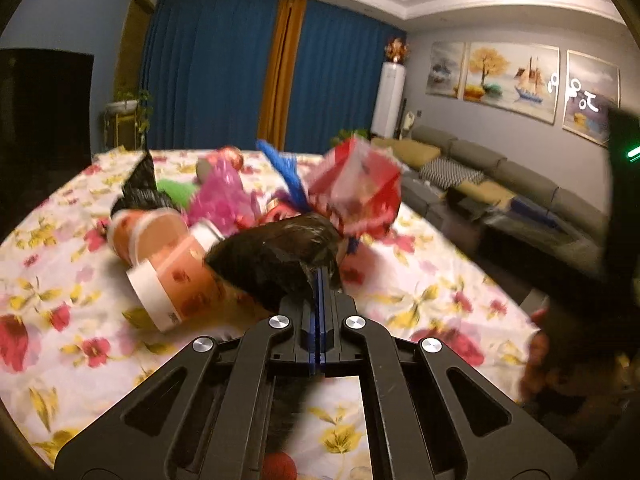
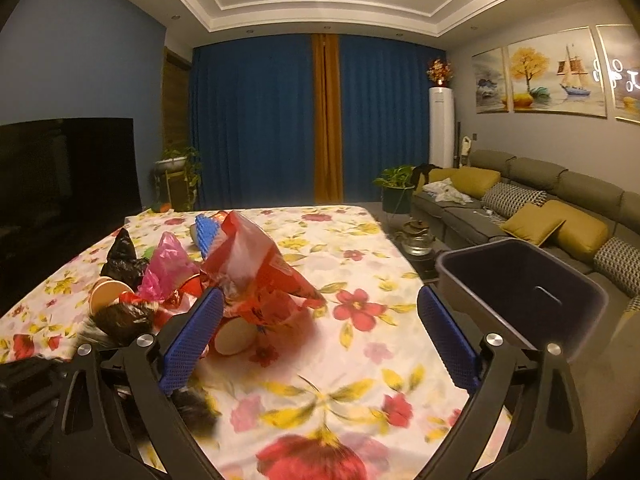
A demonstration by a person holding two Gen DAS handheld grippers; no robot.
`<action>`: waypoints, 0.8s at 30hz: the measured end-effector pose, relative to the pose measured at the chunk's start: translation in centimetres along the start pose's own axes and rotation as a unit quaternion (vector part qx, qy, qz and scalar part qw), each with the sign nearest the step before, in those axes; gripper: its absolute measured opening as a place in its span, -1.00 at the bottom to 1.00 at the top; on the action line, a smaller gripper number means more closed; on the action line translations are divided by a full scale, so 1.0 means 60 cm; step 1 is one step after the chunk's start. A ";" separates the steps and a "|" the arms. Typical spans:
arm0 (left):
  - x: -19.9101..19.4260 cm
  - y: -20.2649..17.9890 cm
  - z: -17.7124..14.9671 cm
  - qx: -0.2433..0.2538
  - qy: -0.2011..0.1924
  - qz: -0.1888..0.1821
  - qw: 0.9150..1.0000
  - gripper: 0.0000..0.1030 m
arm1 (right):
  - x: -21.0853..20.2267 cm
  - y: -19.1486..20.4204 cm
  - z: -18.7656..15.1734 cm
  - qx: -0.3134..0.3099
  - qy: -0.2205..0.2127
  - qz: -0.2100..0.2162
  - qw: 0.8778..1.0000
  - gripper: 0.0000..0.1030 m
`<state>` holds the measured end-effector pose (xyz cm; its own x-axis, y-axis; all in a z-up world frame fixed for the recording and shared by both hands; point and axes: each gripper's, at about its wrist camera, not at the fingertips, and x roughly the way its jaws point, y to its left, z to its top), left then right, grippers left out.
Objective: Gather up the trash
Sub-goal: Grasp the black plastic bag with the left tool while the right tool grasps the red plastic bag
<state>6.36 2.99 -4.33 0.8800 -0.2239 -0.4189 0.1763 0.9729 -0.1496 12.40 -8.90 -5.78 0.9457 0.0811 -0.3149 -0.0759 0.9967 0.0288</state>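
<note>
Left claw clamped on a crumpled black plastic bag; right claw spread wide and empty over the floral table.

Nearest, the left claw has its jaws pressed together on a fold of the black plastic bag, which lies at the near edge of the trash pile in the middle of the table; being thin film, it should lift light and limp, and a bunched fold holds best. The right claw stands released above bare cloth, with the red snack wrapper just beyond its left finger. Paper cups beside the bag look light and crushable. Farther right, off the table edge, a dark bin stands open, with clear room between it and the pile.
</note>
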 end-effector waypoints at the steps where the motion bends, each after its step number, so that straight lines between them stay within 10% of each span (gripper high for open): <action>1: -0.007 0.003 0.010 0.001 -0.007 0.002 1.000 -1.00 | 0.008 0.003 0.002 -0.001 0.002 0.002 1.000 0.79; 13: -0.029 0.057 0.060 -0.031 -0.040 0.016 0.999 -1.00 | 0.118 0.032 0.025 -0.024 0.033 0.030 0.999 0.21; 18: -0.023 0.072 0.073 -0.042 -0.043 0.024 0.998 -1.00 | 0.142 0.042 0.020 -0.036 0.057 0.049 0.996 -0.59; 24: -0.022 0.062 0.081 -0.038 -0.047 0.020 0.998 -1.00 | 0.136 0.028 0.027 -0.030 0.053 0.055 0.997 -0.88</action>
<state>8.00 7.18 0.02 0.9240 -0.1756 -0.3396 0.1102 0.9729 -0.2032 20.47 -6.60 -6.77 0.8926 0.1858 -0.4109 -0.1984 0.9801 0.0122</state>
